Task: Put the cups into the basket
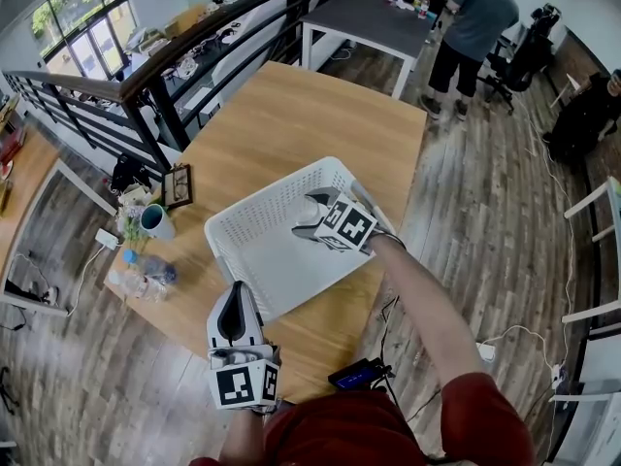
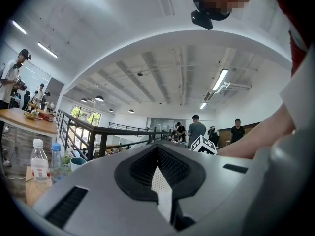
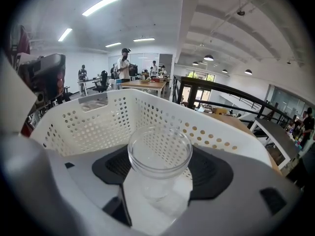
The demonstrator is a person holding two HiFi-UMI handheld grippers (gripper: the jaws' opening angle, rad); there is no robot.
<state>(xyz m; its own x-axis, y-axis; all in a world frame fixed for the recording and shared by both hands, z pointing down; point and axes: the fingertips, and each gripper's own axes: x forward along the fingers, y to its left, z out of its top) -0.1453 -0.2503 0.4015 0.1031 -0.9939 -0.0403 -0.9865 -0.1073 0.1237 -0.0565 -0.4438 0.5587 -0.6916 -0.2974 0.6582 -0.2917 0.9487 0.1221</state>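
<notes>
The wooden table point(image 1: 320, 115) takes up most of the space. It is long, and the far half of it is bare wood with free room on all sides. A black railing point(image 1: 165, 76) runs close along its left edge, and the plank floor point(image 1: 485, 212) lies open on the right.

The white perforated basket point(image 1: 277, 260) stands on the near half and is turned diagonally. One of its corners comes close to the right edge of the table, and its near side is close to the front edge. Inside the basket the floor is free toward the left and near walls.

The person's right arm point(image 1: 427, 309) reaches over the right rim. The right gripper point(image 1: 312, 212) is inside the basket, near the far right corner. In the right gripper view its jaws are closed on a clear cup point(image 3: 160, 156). The cup is upright with the mouth up, and the dotted basket wall rises just behind it. I cannot tell if the cup touches the basket floor.

The left gripper point(image 1: 233, 320) hangs over the front edge of the table, just outside the near wall of the basket, and it points toward the basket. In its own view the jaws are together and hold nothing.

A teal cup point(image 1: 155, 220) stands at the left edge of the table, apart from the basket. Plastic bottles point(image 1: 146, 265) lie just in front of it at the corner.
</notes>
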